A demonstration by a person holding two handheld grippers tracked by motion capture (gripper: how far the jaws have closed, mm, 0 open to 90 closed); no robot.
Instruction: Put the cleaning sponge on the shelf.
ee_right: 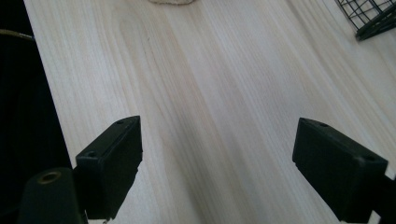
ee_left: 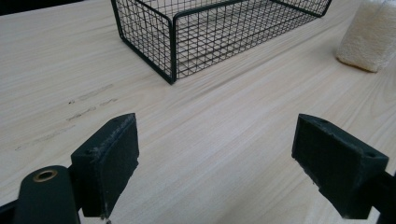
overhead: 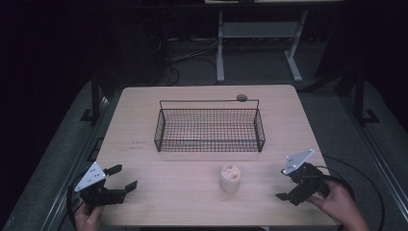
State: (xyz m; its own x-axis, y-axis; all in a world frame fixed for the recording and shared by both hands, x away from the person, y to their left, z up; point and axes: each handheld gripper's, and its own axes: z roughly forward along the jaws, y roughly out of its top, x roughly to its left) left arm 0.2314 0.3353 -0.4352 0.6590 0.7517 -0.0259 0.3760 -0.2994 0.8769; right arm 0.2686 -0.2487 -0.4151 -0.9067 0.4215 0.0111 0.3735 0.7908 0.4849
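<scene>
I see my left hand-held gripper point(overhead: 124, 177) and right hand-held gripper point(overhead: 285, 185) both spread wide over the desk point(overhead: 144, 163), holding nothing. The wire basket point(overhead: 210, 125) sits mid-desk; the pale cylindrical sponge-like block point(overhead: 230, 178) stands just in front, cut off at the frame edge in both gripper views.

the right gripper point(ee_right: 217, 163) has its two black jaws spread wide apart, rising from the near edge with nothing between them but the pale wooden table point(ee_right: 210, 93). at the far edge, left of centre, sits the bottom of a cream spongy object point(ee_right: 170, 2). a corner of a black wire basket point(ee_right: 371, 16) shows far right. the table's edge runs down the left side.
</scene>
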